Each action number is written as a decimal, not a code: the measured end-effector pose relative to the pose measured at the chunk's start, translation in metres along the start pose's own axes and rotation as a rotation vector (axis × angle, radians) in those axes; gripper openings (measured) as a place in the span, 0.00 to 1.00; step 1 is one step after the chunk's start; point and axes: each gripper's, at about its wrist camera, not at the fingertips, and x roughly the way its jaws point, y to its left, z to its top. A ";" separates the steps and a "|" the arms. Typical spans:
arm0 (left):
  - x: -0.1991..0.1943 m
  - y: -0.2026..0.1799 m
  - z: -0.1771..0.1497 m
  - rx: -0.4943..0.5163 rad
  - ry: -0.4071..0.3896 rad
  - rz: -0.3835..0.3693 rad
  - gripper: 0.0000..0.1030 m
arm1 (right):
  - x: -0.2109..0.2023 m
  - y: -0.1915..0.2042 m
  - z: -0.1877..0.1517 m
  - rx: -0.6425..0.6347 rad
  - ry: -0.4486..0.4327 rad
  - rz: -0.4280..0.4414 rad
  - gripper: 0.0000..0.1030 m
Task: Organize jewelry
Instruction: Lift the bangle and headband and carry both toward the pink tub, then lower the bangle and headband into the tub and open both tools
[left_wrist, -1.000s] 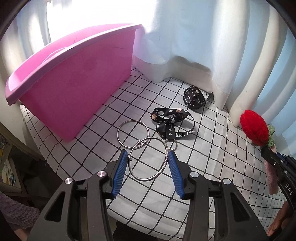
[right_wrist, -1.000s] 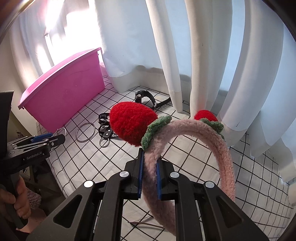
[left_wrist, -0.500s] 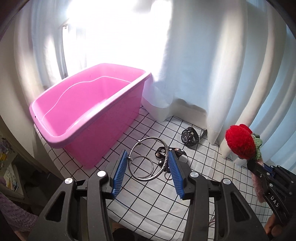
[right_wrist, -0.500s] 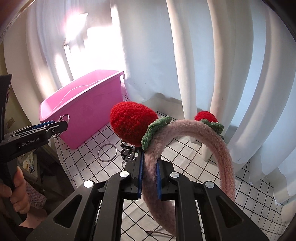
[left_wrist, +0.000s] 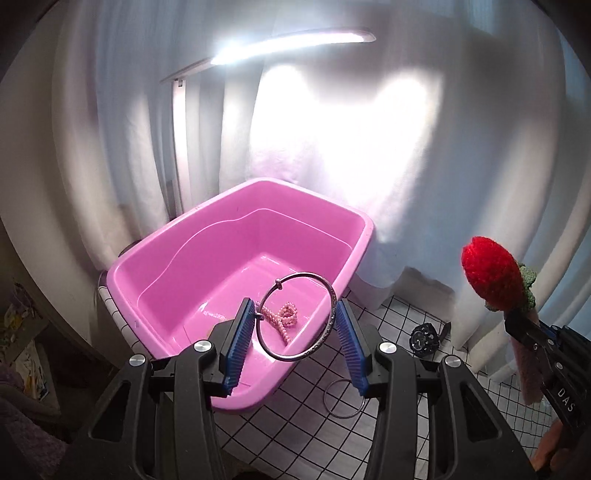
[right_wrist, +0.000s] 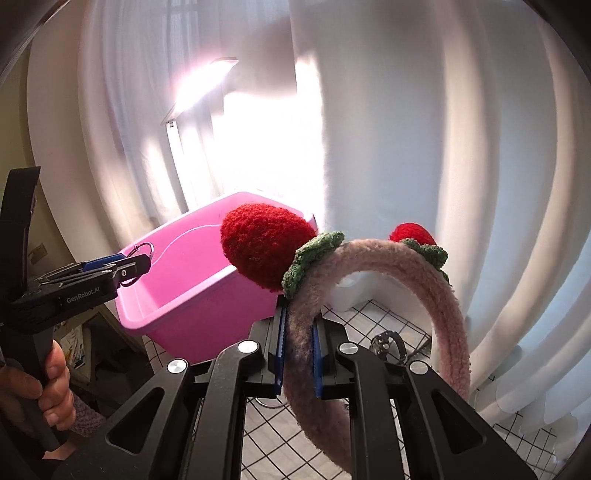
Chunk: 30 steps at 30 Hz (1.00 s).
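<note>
My left gripper (left_wrist: 295, 332) is shut on a silver bangle (left_wrist: 321, 341), its blue pads on the ring's two sides. It holds the ring in the air over the near corner of the pink tub (left_wrist: 166, 254). A pink bead bracelet (left_wrist: 284, 317) lies inside the tub. My right gripper (right_wrist: 297, 350) is shut on a fuzzy pink headband (right_wrist: 417, 280) with red strawberry pompoms (right_wrist: 264, 243), held up to the right of the tub (right_wrist: 184, 291). The left gripper (right_wrist: 136, 264) shows at left in the right wrist view.
A second silver ring (left_wrist: 341, 398) and a black watch (left_wrist: 423, 339) lie on the white checked cloth (left_wrist: 306, 424) to the right of the tub. White curtains (left_wrist: 424, 184) hang close behind. The watch also shows in the right wrist view (right_wrist: 388, 341).
My left gripper has risen from the cloth with the bangle and moved left over the tub. My right gripper has lifted the headband higher and closer to the tub.
</note>
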 end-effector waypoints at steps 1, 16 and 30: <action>0.003 0.009 0.006 -0.005 -0.002 0.002 0.43 | 0.006 0.008 0.008 -0.011 -0.006 0.009 0.11; 0.061 0.104 0.069 -0.063 0.011 0.024 0.43 | 0.094 0.093 0.105 -0.127 -0.025 0.134 0.11; 0.124 0.127 0.071 -0.092 0.167 0.026 0.43 | 0.196 0.120 0.118 -0.169 0.176 0.205 0.11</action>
